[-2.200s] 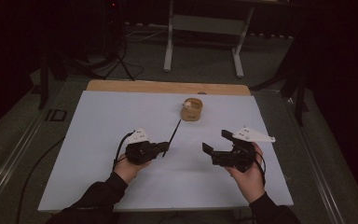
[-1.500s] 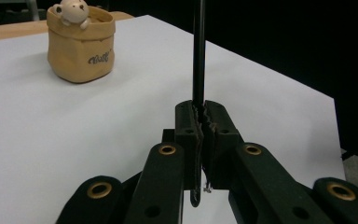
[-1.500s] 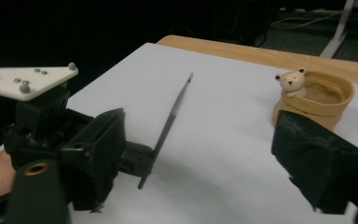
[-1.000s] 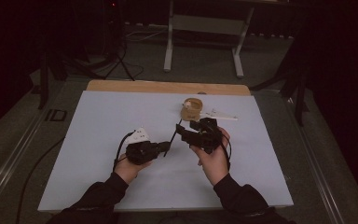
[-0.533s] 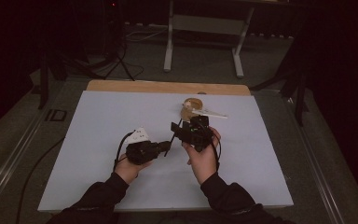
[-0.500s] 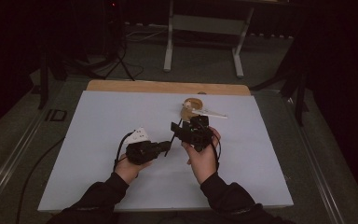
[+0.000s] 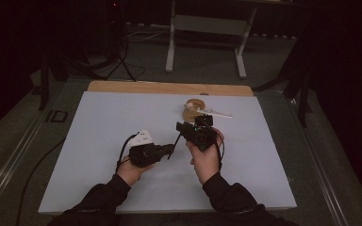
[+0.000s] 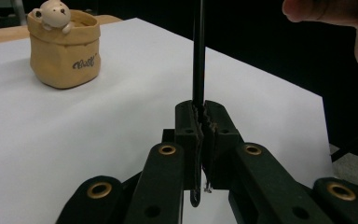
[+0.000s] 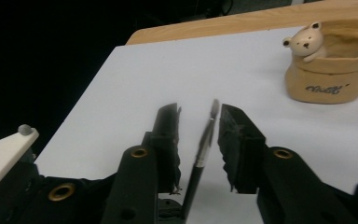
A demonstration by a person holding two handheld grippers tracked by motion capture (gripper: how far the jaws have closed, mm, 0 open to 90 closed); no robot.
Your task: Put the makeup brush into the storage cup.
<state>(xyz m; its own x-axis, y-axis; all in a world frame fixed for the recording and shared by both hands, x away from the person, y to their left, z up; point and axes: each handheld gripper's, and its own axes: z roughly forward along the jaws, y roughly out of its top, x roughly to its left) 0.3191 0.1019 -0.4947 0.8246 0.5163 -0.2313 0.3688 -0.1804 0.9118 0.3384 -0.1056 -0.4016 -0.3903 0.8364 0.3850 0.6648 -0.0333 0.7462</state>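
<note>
Black brush: a thin paintbrush (image 8: 198, 51) is clamped by its handle between the closed jaws of the left gripper (image 7: 166, 150).
Change since earlier: the right gripper (image 7: 181, 128) has come in from the right part of the sheet to just beside the left one; the left hand and the brush sit where they were.
Right gripper: its jaws have just been closing and stand partly apart, the brush's bristle end (image 9: 213, 109) between them; the tip lies close to one pad, and I cannot tell whether it touches.
Where the brush is: near the middle of the white sheet (image 7: 99, 122), lifted off it, spanning the small gap between the two grippers.
Long axis: in the high view the brush runs from the left gripper up and to the right, bristles toward the right gripper and the far side of the table.
Pot: a tan bear pot (image 7: 194, 108) stands upright just beyond the right gripper, apart from it.
Edges and room: wide bare sheet lies to the left and right of the hands; the wooden board edge (image 7: 136, 87) runs along the far side, and the near edge is close under the sleeves.
</note>
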